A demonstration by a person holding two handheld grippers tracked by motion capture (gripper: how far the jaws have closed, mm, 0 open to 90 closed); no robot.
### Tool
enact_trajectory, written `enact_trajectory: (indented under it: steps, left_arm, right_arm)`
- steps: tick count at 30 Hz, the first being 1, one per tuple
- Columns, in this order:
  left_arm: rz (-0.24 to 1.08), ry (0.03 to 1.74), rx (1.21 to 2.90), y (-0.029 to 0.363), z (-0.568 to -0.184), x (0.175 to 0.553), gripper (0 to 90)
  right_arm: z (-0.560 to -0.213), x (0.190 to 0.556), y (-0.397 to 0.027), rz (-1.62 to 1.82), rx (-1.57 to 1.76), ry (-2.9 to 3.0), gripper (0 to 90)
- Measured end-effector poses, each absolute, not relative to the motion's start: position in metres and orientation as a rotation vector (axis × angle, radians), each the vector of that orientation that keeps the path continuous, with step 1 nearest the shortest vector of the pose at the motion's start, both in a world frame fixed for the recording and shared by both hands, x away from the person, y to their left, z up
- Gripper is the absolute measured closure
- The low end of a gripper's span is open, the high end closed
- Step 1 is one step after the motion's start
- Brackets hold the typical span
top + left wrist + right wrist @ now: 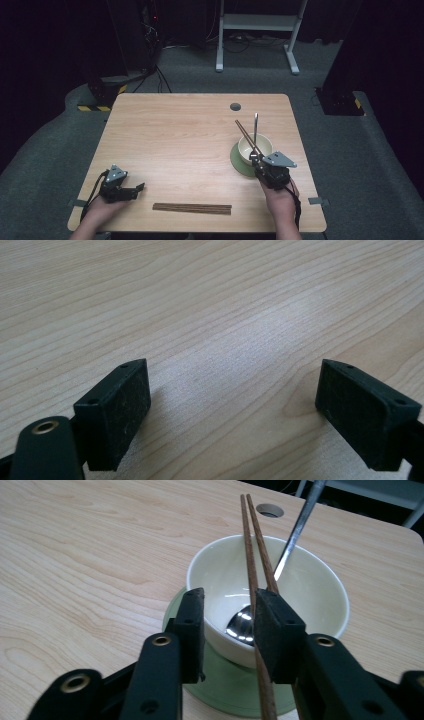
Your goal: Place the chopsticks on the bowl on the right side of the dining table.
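Note:
A cream bowl stands on a green saucer at the table's right. A metal spoon leans in it, handle pointing away. A pair of brown chopsticks lies slanted across the bowl's rim. My right gripper sits at the bowl's near edge. In the right gripper view its jaws stand apart: the chopsticks run along the inner face of the right-hand jaw, and the other jaw is clear of them, over the bowl. My left gripper rests open at the near left, over bare wood.
A second pair of brown chopsticks lies flat along the table's front edge, between the two hands. A round cable hole sits near the far edge. Beyond the table are a white desk frame and dark equipment on grey carpet.

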State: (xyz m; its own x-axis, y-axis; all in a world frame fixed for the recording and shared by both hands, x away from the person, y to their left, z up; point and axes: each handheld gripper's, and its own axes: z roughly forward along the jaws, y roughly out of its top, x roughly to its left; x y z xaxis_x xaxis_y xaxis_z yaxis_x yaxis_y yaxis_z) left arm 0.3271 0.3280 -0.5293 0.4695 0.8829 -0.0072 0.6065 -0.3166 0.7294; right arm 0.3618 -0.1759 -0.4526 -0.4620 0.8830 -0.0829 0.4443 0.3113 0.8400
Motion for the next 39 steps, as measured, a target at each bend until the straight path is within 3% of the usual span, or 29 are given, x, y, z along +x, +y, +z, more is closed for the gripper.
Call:
enact_trajectory:
  steps: [6,19,22,28,39]
  left_arm:
    - [0.524,1.23,2.044,0.328,-0.529,0.327,14.3]
    - [0.522,1.223,2.048,0.328,-0.529,0.328,14.2]
    - [0.518,1.223,2.047,0.328,-0.529,0.329,14.0]
    - [0.522,1.219,2.051,0.327,-0.529,0.331,13.8]
    - [0.518,1.216,2.053,0.327,-0.529,0.332,13.8]
  right_arm:
    - [-0.454,0.358,-0.188,1.038,1.219,2.001,49.0]
    - [-0.468,0.346,-0.206,1.034,1.245,2.026,49.3]
    - [-0.473,0.345,-0.209,1.043,1.252,2.037,53.8]
    - [-0.474,0.341,-0.209,1.055,1.211,2.043,74.3]
    - [-0.473,0.337,-0.201,1.06,1.162,2.088,76.0]
